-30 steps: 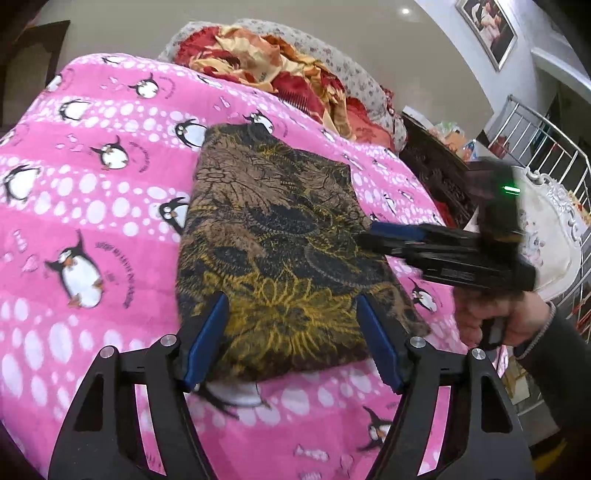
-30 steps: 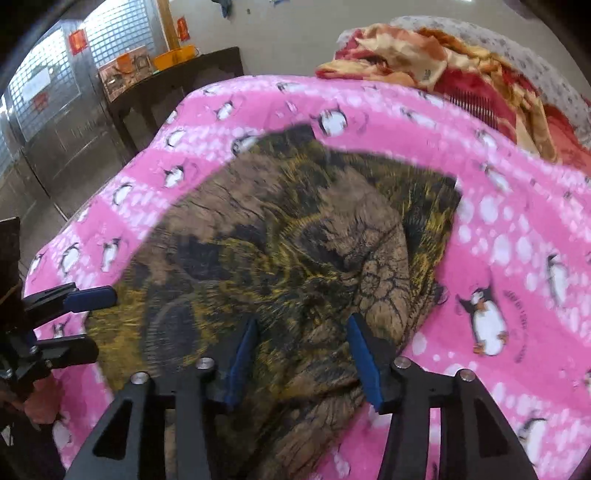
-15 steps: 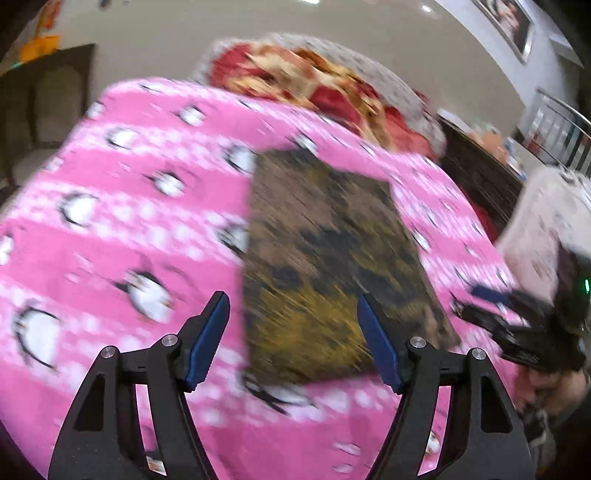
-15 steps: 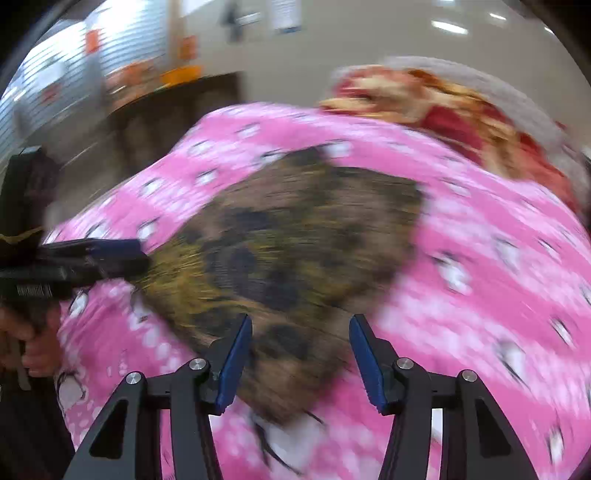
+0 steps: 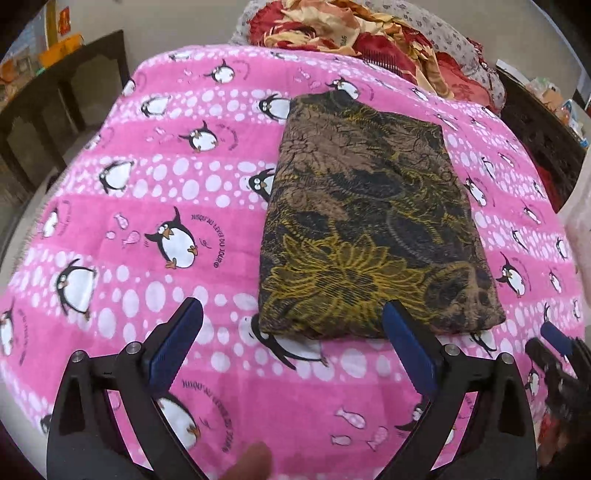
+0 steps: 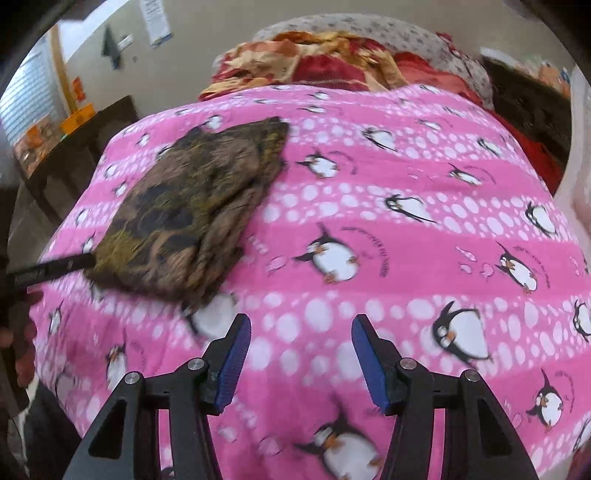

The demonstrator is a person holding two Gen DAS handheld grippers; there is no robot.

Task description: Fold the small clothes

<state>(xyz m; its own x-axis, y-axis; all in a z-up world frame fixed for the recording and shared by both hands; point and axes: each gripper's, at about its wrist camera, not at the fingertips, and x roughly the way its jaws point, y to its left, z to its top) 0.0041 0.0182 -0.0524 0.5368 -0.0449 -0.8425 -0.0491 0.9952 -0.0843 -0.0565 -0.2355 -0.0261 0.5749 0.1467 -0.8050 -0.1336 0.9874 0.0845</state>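
A folded brown, black and yellow patterned cloth (image 5: 369, 229) lies flat on the pink penguin blanket (image 5: 147, 206). My left gripper (image 5: 291, 343) is open and empty, just short of the cloth's near edge. In the right wrist view the cloth (image 6: 184, 214) lies to the left. My right gripper (image 6: 301, 354) is open and empty over bare blanket (image 6: 406, 229), to the right of the cloth. The right gripper also shows at the lower right of the left wrist view (image 5: 554, 350). The left gripper's finger (image 6: 51, 269) touches the cloth's left edge there.
A heap of red and orange clothes (image 5: 362, 33) lies at the far end of the bed. A dark wooden table (image 5: 55, 96) stands to the left. Dark furniture (image 5: 543, 122) stands to the right.
Both grippers have pulled back off the cloth. My right gripper has swung to the right onto bare blanket. The cloth lies as it did.
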